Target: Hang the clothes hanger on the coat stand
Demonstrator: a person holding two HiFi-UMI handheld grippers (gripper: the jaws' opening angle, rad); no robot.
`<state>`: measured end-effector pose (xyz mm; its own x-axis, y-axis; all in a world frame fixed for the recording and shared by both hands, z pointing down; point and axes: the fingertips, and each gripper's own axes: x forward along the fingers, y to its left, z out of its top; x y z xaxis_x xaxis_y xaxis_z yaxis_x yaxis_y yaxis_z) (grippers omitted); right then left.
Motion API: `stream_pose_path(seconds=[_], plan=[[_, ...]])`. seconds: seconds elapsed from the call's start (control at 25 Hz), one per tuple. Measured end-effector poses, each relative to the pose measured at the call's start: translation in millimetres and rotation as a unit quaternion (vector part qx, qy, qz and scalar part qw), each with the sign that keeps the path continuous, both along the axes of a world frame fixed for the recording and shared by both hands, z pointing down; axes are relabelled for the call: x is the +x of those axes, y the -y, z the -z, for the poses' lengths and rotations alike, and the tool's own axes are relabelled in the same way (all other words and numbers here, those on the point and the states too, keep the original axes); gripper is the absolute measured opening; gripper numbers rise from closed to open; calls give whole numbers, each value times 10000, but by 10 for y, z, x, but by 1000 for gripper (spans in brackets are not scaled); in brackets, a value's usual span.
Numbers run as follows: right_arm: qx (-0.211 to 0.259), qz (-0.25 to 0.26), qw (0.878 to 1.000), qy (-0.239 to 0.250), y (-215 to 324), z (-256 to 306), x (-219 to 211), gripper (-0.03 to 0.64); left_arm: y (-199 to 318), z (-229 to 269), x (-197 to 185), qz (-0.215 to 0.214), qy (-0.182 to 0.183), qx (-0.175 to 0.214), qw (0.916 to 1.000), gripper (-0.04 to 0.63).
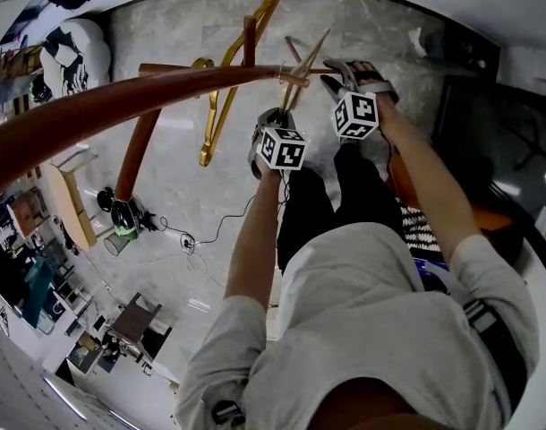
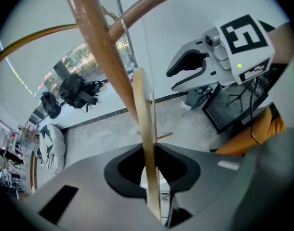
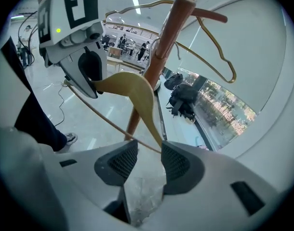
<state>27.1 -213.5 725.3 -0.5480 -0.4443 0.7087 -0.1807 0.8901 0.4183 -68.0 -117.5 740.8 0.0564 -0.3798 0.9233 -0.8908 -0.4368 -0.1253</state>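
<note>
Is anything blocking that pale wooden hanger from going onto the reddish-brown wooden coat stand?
Nothing visible does. The pale wooden hanger is right beside the reddish-brown wooden coat stand; a gold-coloured hanger hangs on it off to one side, clear of the path.

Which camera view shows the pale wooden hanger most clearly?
The right gripper view: the wooden hanger shows its curved shoulder and thin lower bar, one end clamped in the left tool. The left gripper view shows only an edge-on strip; the head view shows thin, small sticks near the coat stand.
</note>
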Motion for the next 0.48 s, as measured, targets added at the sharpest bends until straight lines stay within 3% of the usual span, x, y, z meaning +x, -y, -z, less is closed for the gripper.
stream_pose_path(seconds=[0.12,0.36,0.48], plan=[[-26,-41,10000,37,-72,14,70,150,13,-24,-98,243,-24,-22,9997,66],[-261,-202,9994,93,-375,-36,226,141,-27,-41,-155,172,168,-57,9997,63],[-401,-495,9976,273,-447,-6,273,104,-14,-10,-141,191,173,83,9996,63]])
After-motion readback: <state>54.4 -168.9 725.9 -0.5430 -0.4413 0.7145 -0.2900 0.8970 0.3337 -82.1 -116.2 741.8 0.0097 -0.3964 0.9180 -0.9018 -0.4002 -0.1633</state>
